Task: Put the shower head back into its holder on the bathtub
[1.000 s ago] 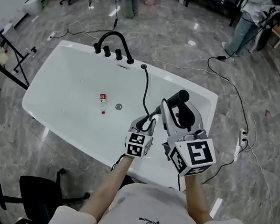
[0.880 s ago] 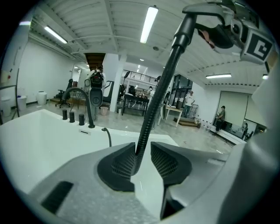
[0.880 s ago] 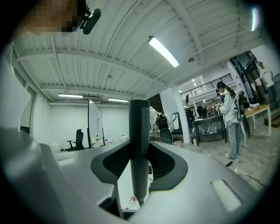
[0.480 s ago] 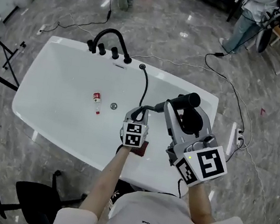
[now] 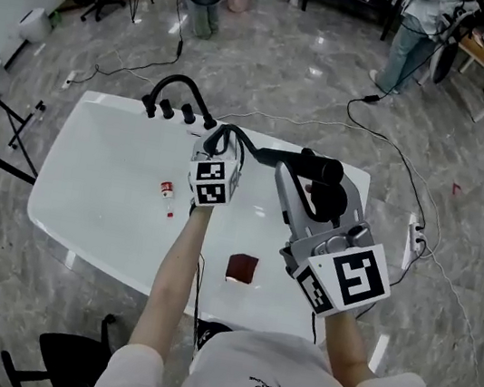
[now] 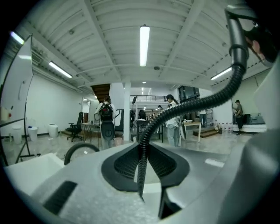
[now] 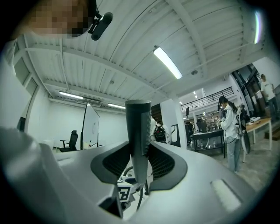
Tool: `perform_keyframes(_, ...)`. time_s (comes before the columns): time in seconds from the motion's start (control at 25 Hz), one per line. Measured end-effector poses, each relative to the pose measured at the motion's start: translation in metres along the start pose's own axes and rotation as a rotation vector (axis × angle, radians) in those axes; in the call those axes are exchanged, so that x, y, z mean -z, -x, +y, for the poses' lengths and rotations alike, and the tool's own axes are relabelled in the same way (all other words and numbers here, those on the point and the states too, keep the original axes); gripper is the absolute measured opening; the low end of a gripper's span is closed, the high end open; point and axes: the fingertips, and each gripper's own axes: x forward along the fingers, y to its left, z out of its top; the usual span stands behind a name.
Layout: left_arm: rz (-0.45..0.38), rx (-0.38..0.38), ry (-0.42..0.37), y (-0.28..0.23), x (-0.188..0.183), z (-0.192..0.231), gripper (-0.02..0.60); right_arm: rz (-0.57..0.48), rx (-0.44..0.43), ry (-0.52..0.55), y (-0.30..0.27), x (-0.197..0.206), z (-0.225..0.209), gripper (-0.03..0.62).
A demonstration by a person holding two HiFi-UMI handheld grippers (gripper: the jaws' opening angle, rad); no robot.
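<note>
The white bathtub lies below me, its black faucet on the far rim. My right gripper is shut on the black shower head and holds it above the tub's right end; in the right gripper view its handle stands upright between the pads. My left gripper hovers near the faucet, shut on the ribbed black hose, which arcs up to the shower head. The holder is hidden behind the left gripper.
A small red-and-white bottle lies in the tub. A dark red square thing sits on the near rim. Cables and a power strip lie on the floor at right. A person stands beyond; an office chair is near left.
My left gripper closed on the hose and swung with it from the near rim up toward the faucet. The right gripper rose a little with the shower head. The dark red square came into view.
</note>
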Motion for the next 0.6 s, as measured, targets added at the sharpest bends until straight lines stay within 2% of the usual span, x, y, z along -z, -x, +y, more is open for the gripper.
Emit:
perform_keyframes(0.16, -0.113, 0.022, -0.09, -0.017, -0.075, -0.002, 0.061, -0.041, 0.033, -0.033, 0.007, -0.011, -0.016, 0.137)
perform_keyframes(0.32, -0.198, 0.022, -0.114, -0.026, -0.13, 0.0, 0.061, -0.067, 0.045, -0.052, 0.009, -0.019, -0.025, 0.137)
perform_keyframes(0.48, -0.243, 0.028, -0.13, -0.034, -0.158, -0.002, 0.061, -0.079, 0.052, -0.059, 0.008, -0.021, -0.031, 0.137)
perform_keyframes(0.6, -0.238, 0.037, -0.129, -0.045, -0.157, -0.003, 0.061, -0.061, 0.06, -0.067, 0.0, -0.013, -0.036, 0.137)
